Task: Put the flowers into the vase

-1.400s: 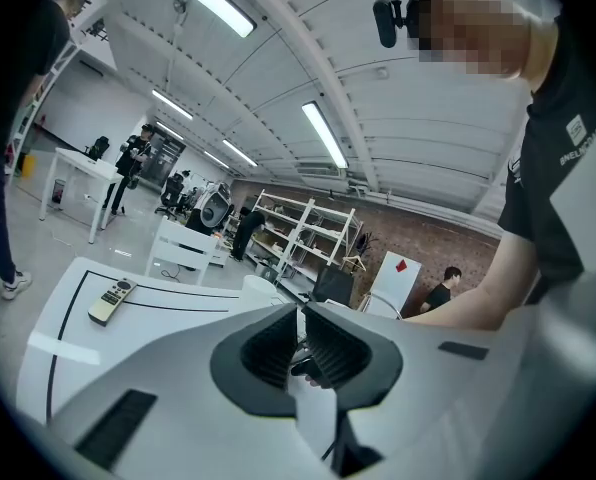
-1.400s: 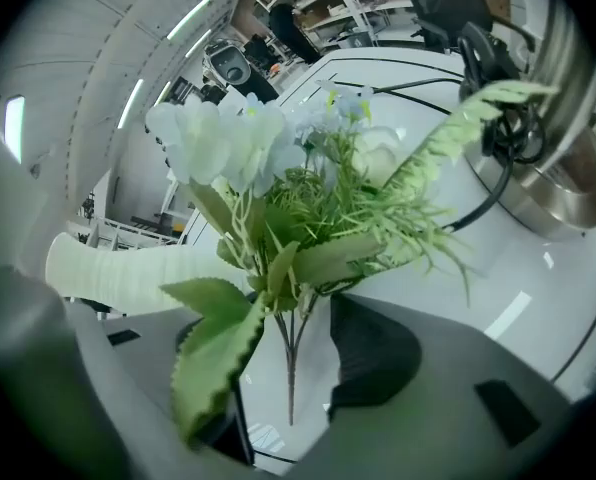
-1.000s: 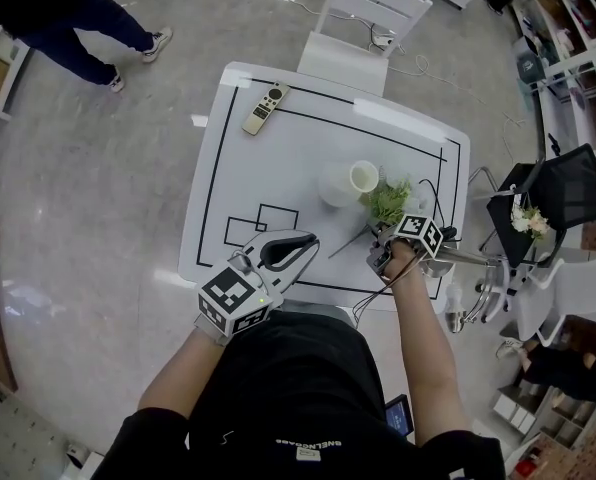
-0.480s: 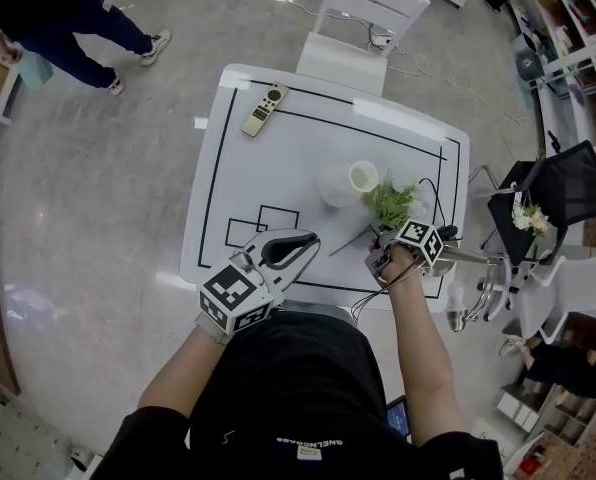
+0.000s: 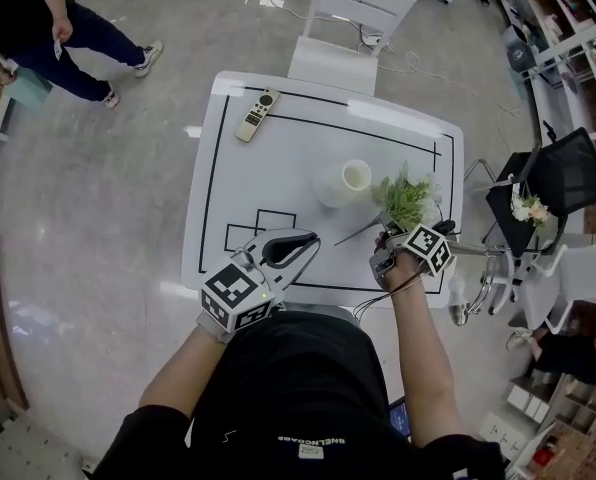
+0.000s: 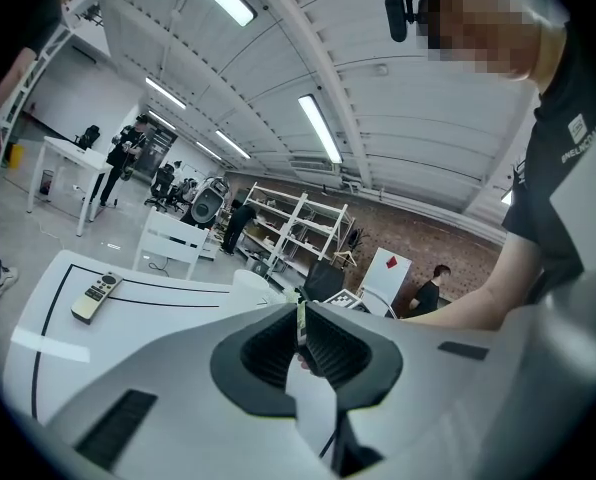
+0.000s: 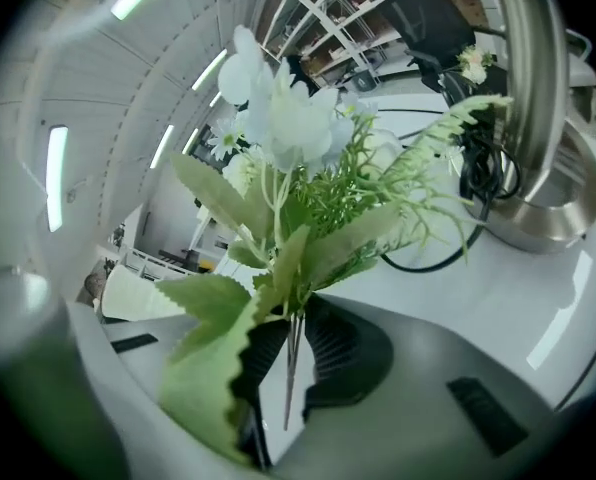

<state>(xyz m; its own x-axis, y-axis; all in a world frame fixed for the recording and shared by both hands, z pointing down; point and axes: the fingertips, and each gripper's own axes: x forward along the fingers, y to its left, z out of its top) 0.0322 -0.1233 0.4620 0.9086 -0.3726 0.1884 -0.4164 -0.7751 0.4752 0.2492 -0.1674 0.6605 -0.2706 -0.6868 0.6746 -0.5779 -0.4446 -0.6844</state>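
Observation:
A white vase [image 5: 343, 182] stands near the middle of the white table [image 5: 268, 168]. My right gripper [image 5: 382, 252] is just right of it at the table's near right edge. Its jaws are closing, and the pads press on the thin stems of a bunch of artificial flowers [image 5: 406, 200]. In the right gripper view the white blooms and green leaves [image 7: 298, 138] rise from between the pads of my right gripper [image 7: 296, 333]. One stem end pokes out left toward the vase. My left gripper [image 5: 306, 240] hovers at the near edge, shut and holding nothing, as my left gripper [image 6: 298, 323] shows in its own view.
A remote control [image 5: 252, 116] lies at the table's far left corner. A black cable [image 5: 436, 183] and a steel stand [image 7: 538, 168] are by the right edge. A white chair [image 5: 343, 28] stands beyond the table; a black chair [image 5: 538, 188] to the right carries another bunch. A person [image 5: 38, 18] stands at the far left.
My right gripper has closed on the stems and risen, lifting the flower bunch off the table. The left gripper has stayed in place.

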